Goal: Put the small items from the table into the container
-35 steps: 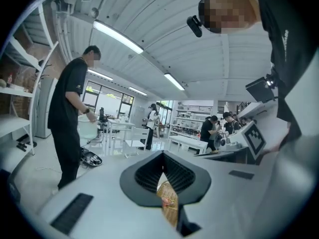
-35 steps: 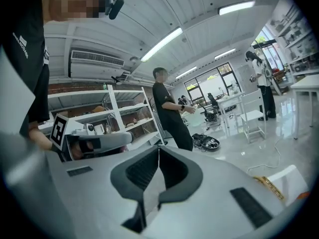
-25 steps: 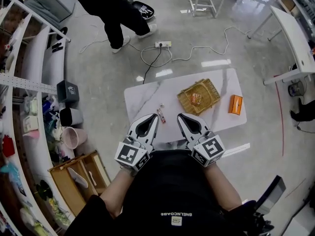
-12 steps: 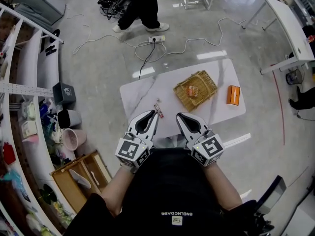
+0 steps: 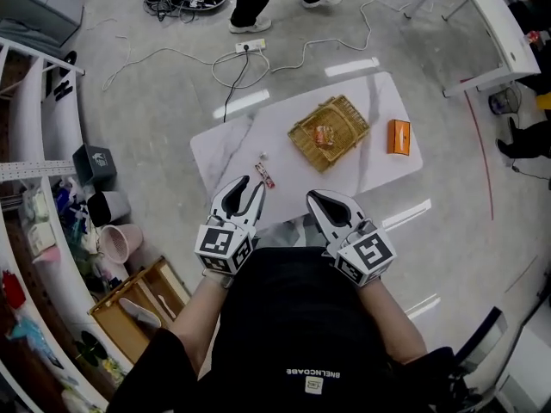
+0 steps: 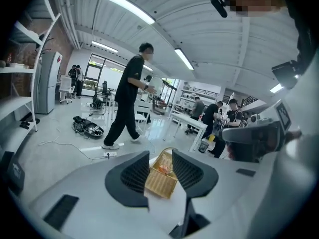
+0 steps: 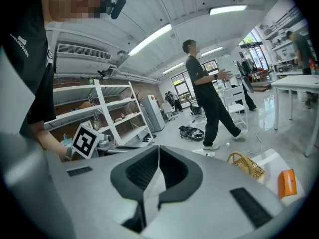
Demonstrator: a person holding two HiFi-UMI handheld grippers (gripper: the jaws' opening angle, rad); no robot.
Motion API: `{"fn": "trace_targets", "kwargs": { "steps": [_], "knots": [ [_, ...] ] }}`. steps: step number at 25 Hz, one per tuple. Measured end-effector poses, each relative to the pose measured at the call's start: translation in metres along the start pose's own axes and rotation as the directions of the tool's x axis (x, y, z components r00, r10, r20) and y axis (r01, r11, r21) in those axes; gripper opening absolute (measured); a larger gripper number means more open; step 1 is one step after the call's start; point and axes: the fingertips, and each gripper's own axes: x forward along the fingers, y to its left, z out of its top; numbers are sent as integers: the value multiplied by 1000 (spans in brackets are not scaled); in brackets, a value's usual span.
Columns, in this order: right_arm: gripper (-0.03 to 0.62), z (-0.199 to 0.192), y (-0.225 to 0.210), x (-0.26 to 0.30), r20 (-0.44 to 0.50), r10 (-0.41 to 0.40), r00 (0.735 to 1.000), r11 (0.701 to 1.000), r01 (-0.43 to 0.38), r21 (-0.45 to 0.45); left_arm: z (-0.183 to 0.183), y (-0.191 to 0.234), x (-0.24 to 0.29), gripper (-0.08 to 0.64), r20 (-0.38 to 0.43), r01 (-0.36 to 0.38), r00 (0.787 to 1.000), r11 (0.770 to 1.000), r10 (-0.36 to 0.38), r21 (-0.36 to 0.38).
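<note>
Approach step: the empty left gripper [image 5: 248,188], jaws opening, hangs just on the near side of the small wrapper [image 5: 265,175] and must next straddle it; right gripper [image 5: 315,199] is closed, empty

the right tongs [image 7: 158,151] fill the lower half of the frame, their two dark ribbed pads brought together so the tips meet, with nothing between them. beyond them to the right lies the corner of a white bench [image 7: 272,166]. a woven basket [image 7: 246,165] sits on it, and an orange box [image 7: 287,182] stands apart from the basket, nearer the frame's right edge. on the shiny floor behind, a person in black [image 7: 207,96] walks past a power strip [image 7: 209,154] and a black bag [image 7: 192,132]. white shelves [image 7: 115,114] stand at the left, and a white table [image 7: 295,82] at the far right.
</note>
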Motion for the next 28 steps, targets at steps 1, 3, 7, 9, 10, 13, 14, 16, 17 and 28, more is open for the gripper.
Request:
{"fn": "trace_targets", "kwargs": {
  "steps": [1,3,7,9,10,13,14,16,17,28],
  "knots": [
    [11,-3,-1,-1,-9,-7,1000,1000,7,2,-8,5,4,129,-17,0,1000,1000,0,3],
    [11,-7,-3,-1,-23,-17,1000,1000,17,4,-21,14,13,144,-50,-1,999,1000,2,5],
    [11,-15,-6,0,-49,-28,998,1000,29,9,-47,33,33,167,-113,-5,994,1000,6,9],
    [11,-19,-8,0,-57,-37,998,999,38,21,-57,42,43,173,-138,-14,990,1000,16,15],
    [11,-19,-9,1,-62,-44,997,999,45,27,-63,47,48,175,-149,-20,989,1000,22,16],
    [11,-21,-13,5,-65,-60,996,998,62,30,-80,60,62,186,-187,-30,982,999,33,16],
    [11,-22,-14,5,-67,-63,996,997,65,33,-86,63,68,189,-201,-30,979,999,33,18],
    [11,-25,-18,5,-78,-71,994,997,74,38,-98,68,79,193,-229,-26,973,999,30,19],
    [11,-25,-19,5,-82,-77,994,996,80,38,-104,70,84,196,-243,-25,970,1000,28,18],
    [11,-41,-42,-4,-116,-148,982,984,158,86,-159,96,135,198,-357,-46,933,999,46,8]
  ]
}}
